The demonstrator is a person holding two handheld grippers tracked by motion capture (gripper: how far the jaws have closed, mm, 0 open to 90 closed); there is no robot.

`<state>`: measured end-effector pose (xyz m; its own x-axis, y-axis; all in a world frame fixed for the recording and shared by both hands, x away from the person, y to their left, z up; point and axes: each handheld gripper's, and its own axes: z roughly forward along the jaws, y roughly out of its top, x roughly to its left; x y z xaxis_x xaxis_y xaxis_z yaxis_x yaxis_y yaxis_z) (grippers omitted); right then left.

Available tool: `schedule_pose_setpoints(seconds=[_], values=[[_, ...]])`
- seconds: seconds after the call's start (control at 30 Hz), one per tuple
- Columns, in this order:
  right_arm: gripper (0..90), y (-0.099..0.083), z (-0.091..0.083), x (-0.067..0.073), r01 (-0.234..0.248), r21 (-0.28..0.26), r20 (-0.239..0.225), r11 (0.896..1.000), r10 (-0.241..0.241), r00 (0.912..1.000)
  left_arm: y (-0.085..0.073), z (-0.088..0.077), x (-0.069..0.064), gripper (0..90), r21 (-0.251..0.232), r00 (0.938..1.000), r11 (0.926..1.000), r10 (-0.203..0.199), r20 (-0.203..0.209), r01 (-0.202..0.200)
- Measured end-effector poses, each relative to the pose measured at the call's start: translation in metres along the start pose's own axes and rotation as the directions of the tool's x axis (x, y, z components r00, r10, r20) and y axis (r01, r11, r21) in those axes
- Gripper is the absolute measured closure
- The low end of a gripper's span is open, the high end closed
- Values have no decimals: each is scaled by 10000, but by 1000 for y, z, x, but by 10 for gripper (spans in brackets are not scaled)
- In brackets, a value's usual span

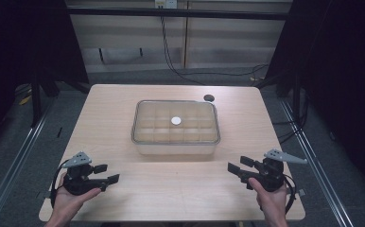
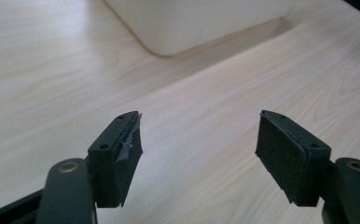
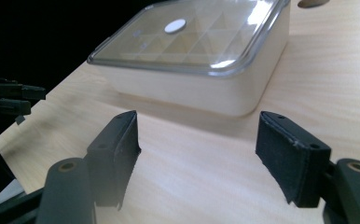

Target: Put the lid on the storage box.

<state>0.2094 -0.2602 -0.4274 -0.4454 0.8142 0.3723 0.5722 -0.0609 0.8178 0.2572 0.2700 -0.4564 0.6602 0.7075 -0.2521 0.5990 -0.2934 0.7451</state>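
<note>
— Grippers first: we hold the left gripper (image 1: 108, 174) near the left front corner of the table (image 1: 171, 194), and its jaws stand wide apart with nothing between them.

— And we hold the right gripper (image 1: 239, 166) near the right front corner. In the right gripper view its jaws are wide apart too, with just bare wood between them.

— Where is the box?

— We see the box (image 1: 176, 147) in the middle of the table, well apart from both grippers. It is pale and has rounded corners. A clear lid (image 1: 176, 121) sits flat on top of it.

— We can see little square sections through the lid. A small white round dot (image 1: 176, 121) is in the middle of the lid.

— Is the dot on the lid or under it?

— We cannot tell for sure; it may be a knob or a sticker on top.

— Both grippers point in toward the box. In the left gripper view we see one rounded corner of it, far past the jaws.

— We also see a small dark hole (image 1: 209, 98) in the table, just behind the far right corner of the box.
</note>
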Motion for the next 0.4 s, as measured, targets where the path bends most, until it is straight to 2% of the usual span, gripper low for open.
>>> schedule_pose_setpoints(seconds=[0.13, 0.17, 0.23, 0.27, 0.3, 0.37, 0.4], values=[[291, -19, -7, 0, -255, 107, 102, 9996, 254, 9996, -11, -4, 3, 306, -8, 9998, 9998, -210, -73, 210], [287, -19, -7, 0, -255, 107, 102, 9996, 254, 9996, -13, -5, 3, 306, -16, 9997, 9997, -239, -85, 239], [271, -26, -8, -2, -233, 132, 330, 9996, 229, 9992, -17, -5, 4, 306, -10, 9994, 9995, -301, -193, 301], [270, -29, -9, -4, -257, 188, 476, 9995, 248, 9986, -18, -6, 4, 306, 24, 9995, 9996, -265, -193, 266], [267, -35, -9, -6, -331, 194, 520, 9993, 321, 9981, -22, -5, 2, 303, 69, 9991, 9998, -157, -391, 160], [262, -36, -9, -7, -344, 223, 539, 9992, 332, 9980, -22, -5, 2, 301, 129, 9993, 9998, -170, -328, 174], [254, -38, -8, -7, -270, 308, 641, 9992, 250, 9976, -22, -5, 3, 300, 89, 9991, 9991, -415, -57, 415]])
